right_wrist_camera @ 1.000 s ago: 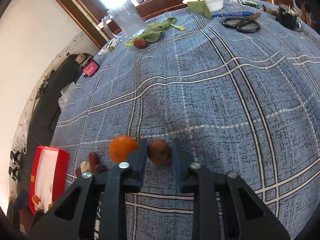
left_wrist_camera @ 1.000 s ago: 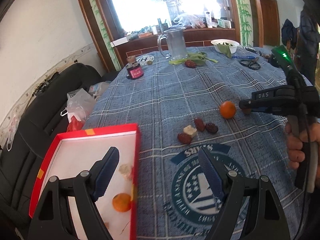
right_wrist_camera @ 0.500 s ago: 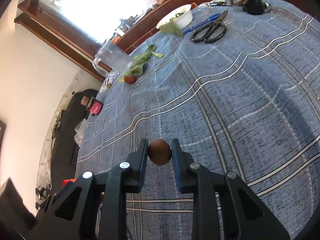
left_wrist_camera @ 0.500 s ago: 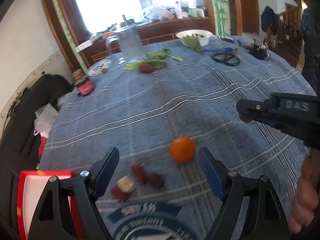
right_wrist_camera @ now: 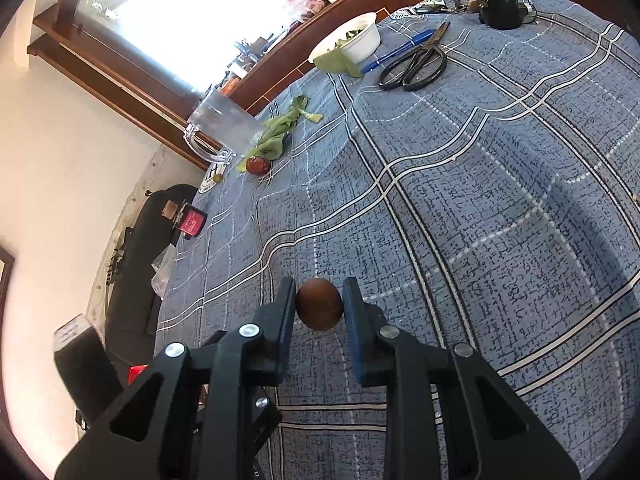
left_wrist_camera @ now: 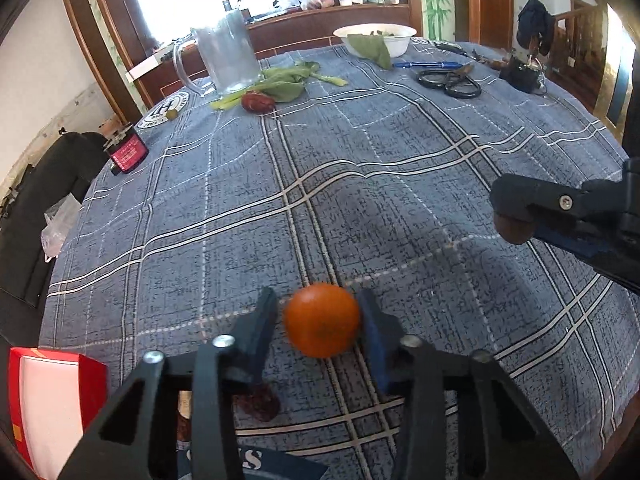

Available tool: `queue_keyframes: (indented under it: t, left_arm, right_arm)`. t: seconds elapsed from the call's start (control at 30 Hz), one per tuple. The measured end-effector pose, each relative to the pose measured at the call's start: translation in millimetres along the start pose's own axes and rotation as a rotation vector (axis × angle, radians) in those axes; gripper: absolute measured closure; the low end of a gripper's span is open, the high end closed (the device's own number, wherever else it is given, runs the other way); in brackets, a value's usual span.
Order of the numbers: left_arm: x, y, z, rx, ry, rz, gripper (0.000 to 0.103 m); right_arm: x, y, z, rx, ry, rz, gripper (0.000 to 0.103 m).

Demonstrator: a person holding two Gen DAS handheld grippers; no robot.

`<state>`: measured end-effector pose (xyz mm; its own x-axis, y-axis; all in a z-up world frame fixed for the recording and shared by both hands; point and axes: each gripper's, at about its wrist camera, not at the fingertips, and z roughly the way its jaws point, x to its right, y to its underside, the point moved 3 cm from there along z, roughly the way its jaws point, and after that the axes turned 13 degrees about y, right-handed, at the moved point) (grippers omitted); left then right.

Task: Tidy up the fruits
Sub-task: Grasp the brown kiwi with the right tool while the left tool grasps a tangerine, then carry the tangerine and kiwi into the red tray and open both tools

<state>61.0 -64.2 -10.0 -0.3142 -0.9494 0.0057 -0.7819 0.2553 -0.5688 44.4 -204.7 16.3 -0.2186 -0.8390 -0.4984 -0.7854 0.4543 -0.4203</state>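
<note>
On my left claw (left_wrist_camera: 320, 322) the two fingers sit narrow around an orange (left_wrist_camera: 322, 320); the right finger presses against its skin, while the left finger looks a hair off it, so I cannot tell whether the grip is firm or whether the orange rests on the cloth. Just below the left finger, at about 7 o'clock from the orange, lies a dark red date (left_wrist_camera: 260, 402) on the tabletop (left_wrist_camera: 360, 200), which wears a blue plaid cloth. At 8 o'clock, at the frame's edge, stands the red box (left_wrist_camera: 48, 400) with its white inside showing.

My right claw (right_wrist_camera: 319, 305) is clamped on a small brown round fruit (right_wrist_camera: 319, 304), both fingers touching it, lifted clear above the cloth. From the left camera that same claw comes in at 3 o'clock with the brown fruit (left_wrist_camera: 514, 230) at its tip.

Farther out, at 11 o'clock from the orange, I see a clear glass mug (left_wrist_camera: 228, 56), green leaves (left_wrist_camera: 284, 82) beside it and another red date (left_wrist_camera: 256, 102) touching the leaves. At 1 o'clock sit a white bowl (left_wrist_camera: 376, 38) with a leaf over its rim, a blue pen (left_wrist_camera: 428, 65) and black scissors (left_wrist_camera: 450, 82). At 10 o'clock, near the cloth's edge, is a small dark bottle with a pink label (left_wrist_camera: 128, 152).
</note>
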Motion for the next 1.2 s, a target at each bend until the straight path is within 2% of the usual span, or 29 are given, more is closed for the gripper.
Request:
queue_keyframes:
  t: [0.17, 0.37, 0.57, 0.73, 0.9, 1.03, 1.2]
  left_arm:
    - [0.7, 1.6, -6.6, 0.017, 0.005, -0.012, 0.068]
    - [8.8, 11.9, -60.0, 0.121, -0.012, -0.018, 0.068]
    - [1.2, 52.2, -133.8, 0.235, -0.027, -0.045, 0.068]
    - [-21.3, 94.0, -175.3, 0.27, -0.015, -0.123, 0.068]
    - [-51.8, 129.0, -204.1, 0.291, -0.067, -0.177, 0.068]
    - [-73.2, 146.3, -212.0, 0.296, -0.072, -0.213, 0.068]
    - [-91.9, 160.6, -213.5, 0.307, -0.072, -0.258, 0.068]
  right_arm:
    - [-3.0, 0.9, 0.4, 0.002, -0.001, -0.018, 0.077]
    - [-4.1, 0.8, 1.1, 0.011, 0.009, -0.035, 0.077]
    - [-2.3, -0.6, -0.1, 0.035, 0.027, -0.041, 0.077]
    - [-1.9, -1.0, -6.1, 0.09, 0.047, -0.062, 0.077]
    - [-5.8, 1.4, -15.0, 0.176, 0.075, -0.095, 0.077]
    - [-6.6, 12.7, -27.4, 0.189, 0.052, -0.054, 0.077]
    - [-30.6, 49.7, -55.4, 0.165, -0.046, -0.086, 0.077]
